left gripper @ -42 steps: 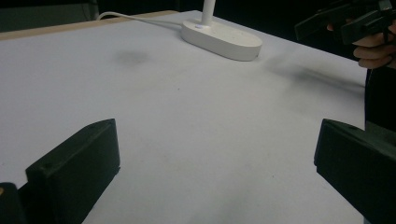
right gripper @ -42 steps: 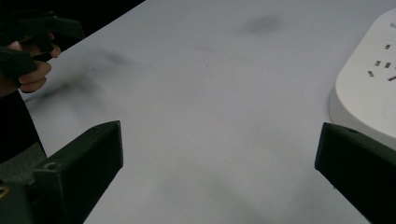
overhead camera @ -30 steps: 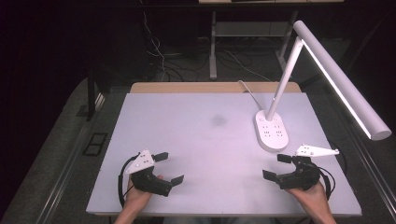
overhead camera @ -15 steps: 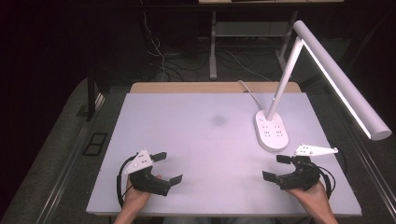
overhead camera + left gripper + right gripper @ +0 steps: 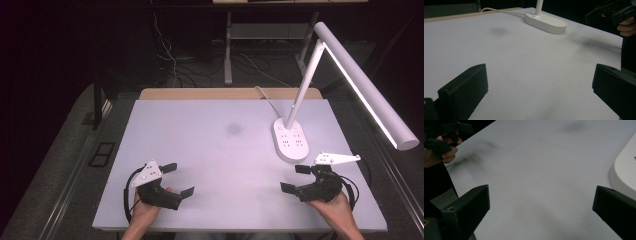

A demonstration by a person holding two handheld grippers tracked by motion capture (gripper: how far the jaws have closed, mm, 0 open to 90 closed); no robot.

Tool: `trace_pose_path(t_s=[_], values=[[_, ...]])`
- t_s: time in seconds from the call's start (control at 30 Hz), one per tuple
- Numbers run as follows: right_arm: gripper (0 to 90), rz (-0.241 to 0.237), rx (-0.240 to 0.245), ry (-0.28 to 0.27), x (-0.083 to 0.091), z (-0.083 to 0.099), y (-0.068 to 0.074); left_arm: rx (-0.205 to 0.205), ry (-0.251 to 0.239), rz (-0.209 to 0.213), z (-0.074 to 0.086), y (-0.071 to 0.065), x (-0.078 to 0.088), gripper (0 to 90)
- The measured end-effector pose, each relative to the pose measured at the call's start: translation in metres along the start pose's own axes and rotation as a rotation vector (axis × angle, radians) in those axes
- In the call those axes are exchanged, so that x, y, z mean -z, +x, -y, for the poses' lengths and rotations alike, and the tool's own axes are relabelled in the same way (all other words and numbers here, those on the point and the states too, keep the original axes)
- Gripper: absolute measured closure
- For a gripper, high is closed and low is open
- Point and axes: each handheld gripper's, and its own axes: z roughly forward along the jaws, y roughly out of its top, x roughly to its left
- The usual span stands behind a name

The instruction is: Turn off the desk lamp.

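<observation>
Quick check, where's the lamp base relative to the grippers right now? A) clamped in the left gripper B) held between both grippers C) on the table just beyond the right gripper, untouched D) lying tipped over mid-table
C: the lamp base stands flat on the table, just past the right gripper, whose jaws are spread wide and empty; the left gripper is open too, far across the table.

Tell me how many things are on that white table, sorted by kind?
Desk lamp: 1
Handheld grippers, left gripper and right gripper: 2, both open and holding nothing
Total: 3 on the white table
</observation>
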Motion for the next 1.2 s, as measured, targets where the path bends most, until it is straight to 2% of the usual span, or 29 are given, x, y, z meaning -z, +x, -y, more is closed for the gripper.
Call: trace_pose_path(t_s=[0.53, 0.83, 1.2], values=[[1.0, -0.011, 0.011, 0.021, 0.002, -0.016, -0.007, 0.003, -0.003, -0.004, 0.000, 0.000, 0.001, 0.0], [1.0, -0.007, 0.020, 0.026, 0.007, -0.034, -0.015, 0.001, -0.002, -0.007, 0.000, 0.001, 0.002, 0.0], [1.0, 0.020, 0.030, 0.019, 0.012, -0.056, -0.027, 0.007, -0.007, -0.013, 0.000, 0.001, 0.003, 0.0]])
